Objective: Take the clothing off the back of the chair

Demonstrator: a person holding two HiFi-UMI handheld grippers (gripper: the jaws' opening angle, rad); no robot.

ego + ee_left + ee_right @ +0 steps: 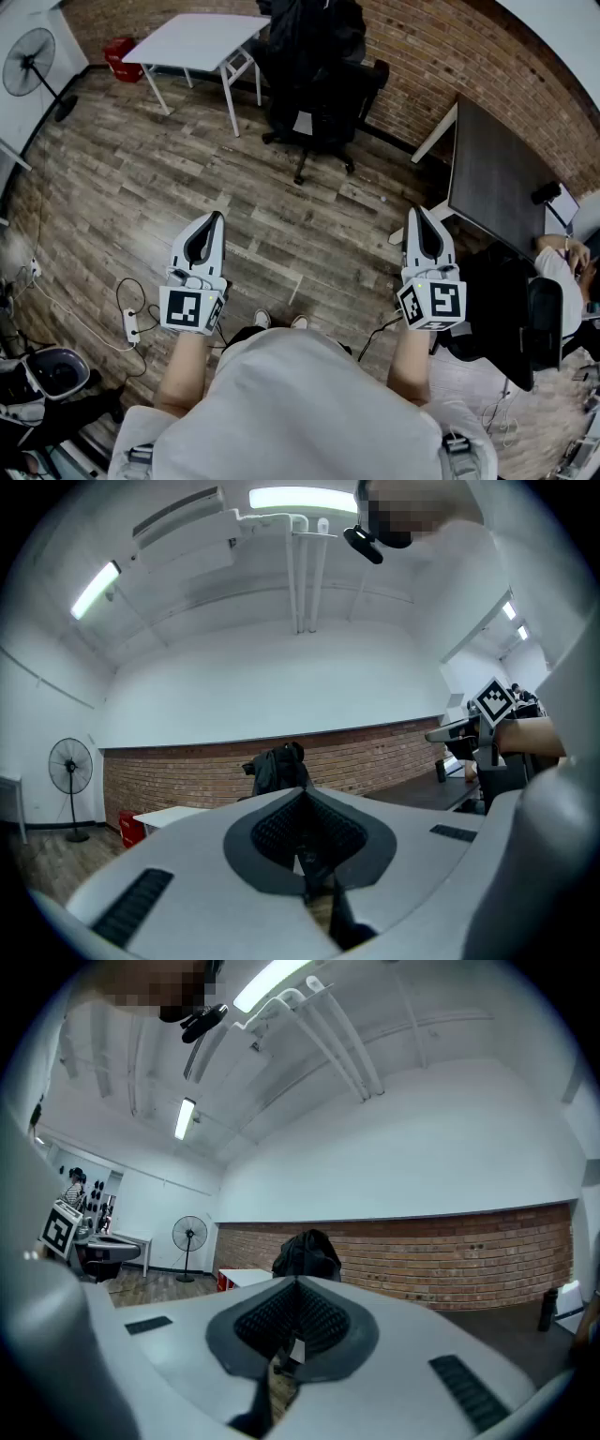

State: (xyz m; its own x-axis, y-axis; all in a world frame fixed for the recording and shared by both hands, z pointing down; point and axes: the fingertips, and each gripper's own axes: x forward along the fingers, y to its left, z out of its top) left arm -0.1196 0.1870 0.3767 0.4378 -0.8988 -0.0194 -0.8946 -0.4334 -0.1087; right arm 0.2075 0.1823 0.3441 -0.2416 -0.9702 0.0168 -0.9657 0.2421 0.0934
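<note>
Well, the dark jacket [307,37] hangs over the back of the black office chair [328,127], just beside the white table [192,39] and well apart from both my grippers. The left gripper [215,223] and right gripper [419,216] each have their jaws pressed together on nothing. I judge the cloth soft, floppy and light (sleeves may snag), so I'd pinch a bunched fold at the collar, atop the backrest.
</note>
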